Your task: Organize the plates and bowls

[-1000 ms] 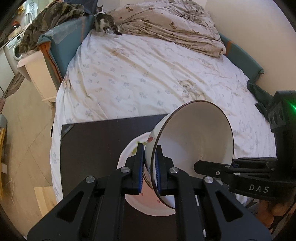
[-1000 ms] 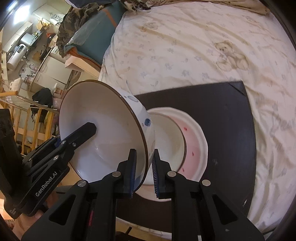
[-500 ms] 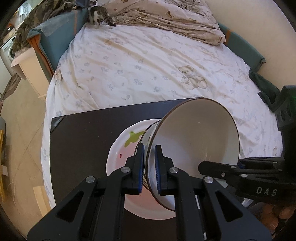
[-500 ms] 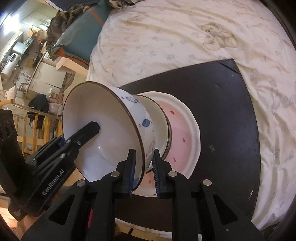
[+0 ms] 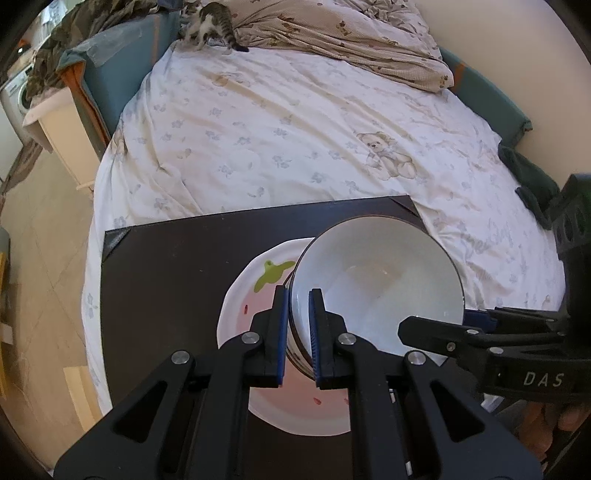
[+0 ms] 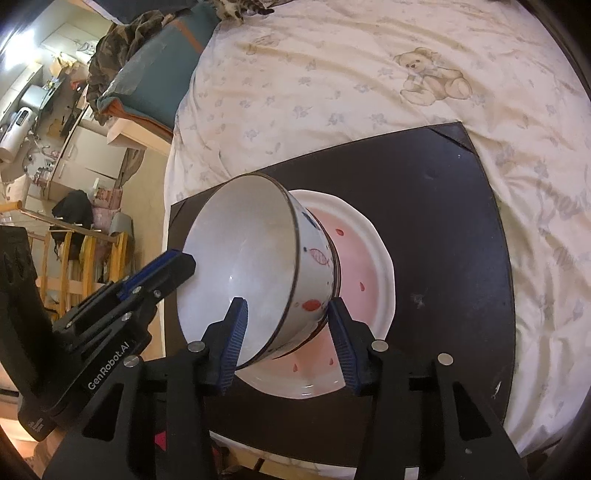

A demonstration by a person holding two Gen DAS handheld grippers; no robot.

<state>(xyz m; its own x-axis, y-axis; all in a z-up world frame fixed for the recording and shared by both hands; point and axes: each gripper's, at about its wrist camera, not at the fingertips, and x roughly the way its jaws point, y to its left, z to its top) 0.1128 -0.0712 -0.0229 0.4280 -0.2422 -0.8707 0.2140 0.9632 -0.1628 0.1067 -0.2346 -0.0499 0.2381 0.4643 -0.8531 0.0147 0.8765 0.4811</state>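
A white bowl (image 5: 376, 288) with a dark rim and fish pattern (image 6: 258, 266) sits nested in another bowl on a pink strawberry plate (image 5: 258, 295) (image 6: 362, 258), on a dark board (image 5: 166, 277) (image 6: 443, 221). My left gripper (image 5: 297, 317) is shut on the bowl's near rim. My right gripper (image 6: 290, 332) is open, its fingers standing either side of the bowl's rim, apart from it. The lower bowl is mostly hidden.
The dark board lies on a bed with a white printed sheet (image 5: 277, 129). A kitten (image 5: 208, 22) stands at the far edge by a crumpled blanket (image 5: 332, 33). A white cabinet (image 5: 59, 129) and bare floor are to the left.
The bowl has come down from a tilted hold and now sits level in the lower bowl. My right gripper has opened and let go of the rim. My left gripper still grips it.
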